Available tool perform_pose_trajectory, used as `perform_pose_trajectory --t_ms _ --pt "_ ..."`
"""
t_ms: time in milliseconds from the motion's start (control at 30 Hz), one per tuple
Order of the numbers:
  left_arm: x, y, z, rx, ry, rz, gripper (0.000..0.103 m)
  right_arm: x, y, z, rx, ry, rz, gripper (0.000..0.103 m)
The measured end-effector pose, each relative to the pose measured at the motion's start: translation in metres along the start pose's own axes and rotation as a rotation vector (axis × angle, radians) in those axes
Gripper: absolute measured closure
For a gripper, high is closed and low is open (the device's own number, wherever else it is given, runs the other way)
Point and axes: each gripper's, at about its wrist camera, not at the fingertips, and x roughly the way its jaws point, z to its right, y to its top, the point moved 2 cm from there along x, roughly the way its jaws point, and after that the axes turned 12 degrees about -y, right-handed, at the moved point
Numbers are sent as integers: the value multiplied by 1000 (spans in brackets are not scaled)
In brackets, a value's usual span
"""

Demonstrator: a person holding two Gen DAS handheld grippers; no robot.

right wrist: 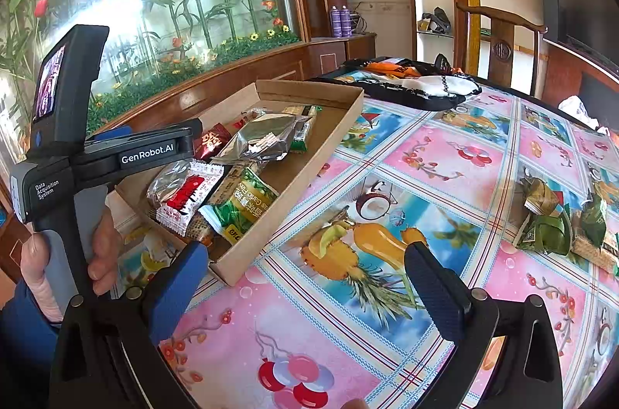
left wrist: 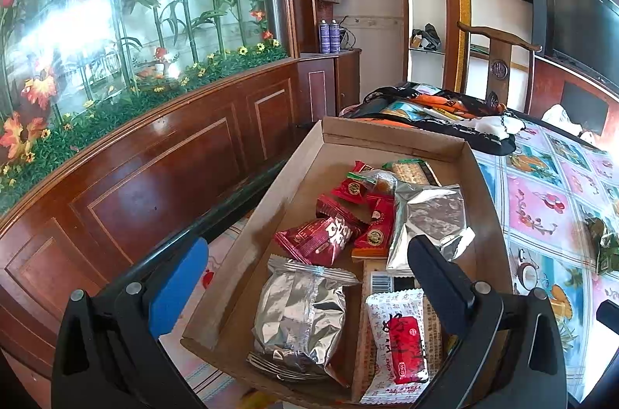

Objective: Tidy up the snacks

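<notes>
Here the left gripper hangs over the near end of the box, jaws spread wide and holding nothing; the spread straddles a silver packet and a white-and-red packet, which suggests it is placed to sort or steady the contents, though this is a judgement. The box sits on the left part of the table, its long axis running from the near left edge away toward the far side; the snacks inside lie loosely overlapped, a red packet and a second silver packet further in. The right gripper hovers above bare tablecloth beside the box's near corner, likewise wide open and empty. Green-wrapped snacks remain outside the box, well apart at the table's right, so the open right jaws are probably readied for them. A hand grips the left tool's handle.
</notes>
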Motion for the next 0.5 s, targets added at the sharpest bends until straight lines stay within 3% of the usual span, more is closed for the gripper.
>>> perform_pose_trajectory --t_ms 367,500 --pt "0 0 -1 -2 -4 1 0 0 0 1 3 -5 -5 0" --pt "-2 1 -1 14 38 26 0 0 1 1 3 -5 -5 0"
